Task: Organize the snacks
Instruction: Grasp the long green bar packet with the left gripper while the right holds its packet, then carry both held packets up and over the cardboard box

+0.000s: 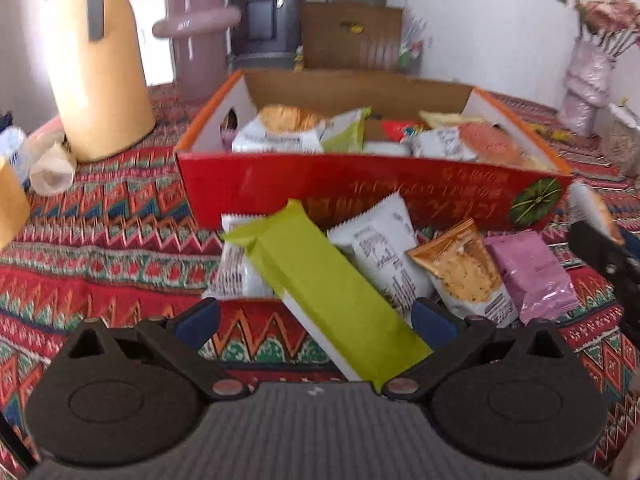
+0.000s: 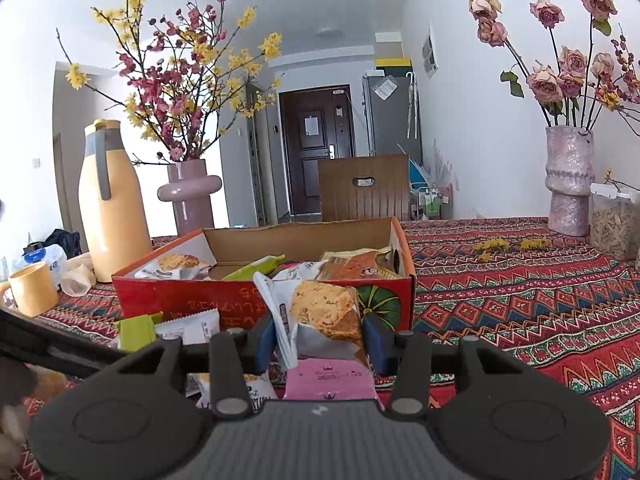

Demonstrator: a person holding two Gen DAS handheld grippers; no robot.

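A red cardboard box [image 1: 360, 192] holding several snack packets stands on the patterned cloth. Loose packets lie in front of it: a long green packet [image 1: 332, 292], a white packet [image 1: 384, 248], a gold one [image 1: 460, 268] and a pink one [image 1: 532, 276]. My left gripper [image 1: 314, 308] is wide open low over the cloth. The green packet lies slanted between its fingers, close to the right one, and is not pinched. My right gripper [image 2: 320, 324] is shut on a white cake packet [image 2: 320, 312], held up before the box's front wall [image 2: 180, 296] and over the pink packet [image 2: 328, 380].
A tall yellow jug [image 1: 96, 72] and a mauve vase [image 1: 200, 40] stand to the box's back left, with a yellow mug [image 2: 32, 288] near them. At the right are a pink vase of roses [image 2: 568, 184] and a lidded jar [image 2: 612, 224]. A chair back [image 2: 364, 188] rises behind the table.
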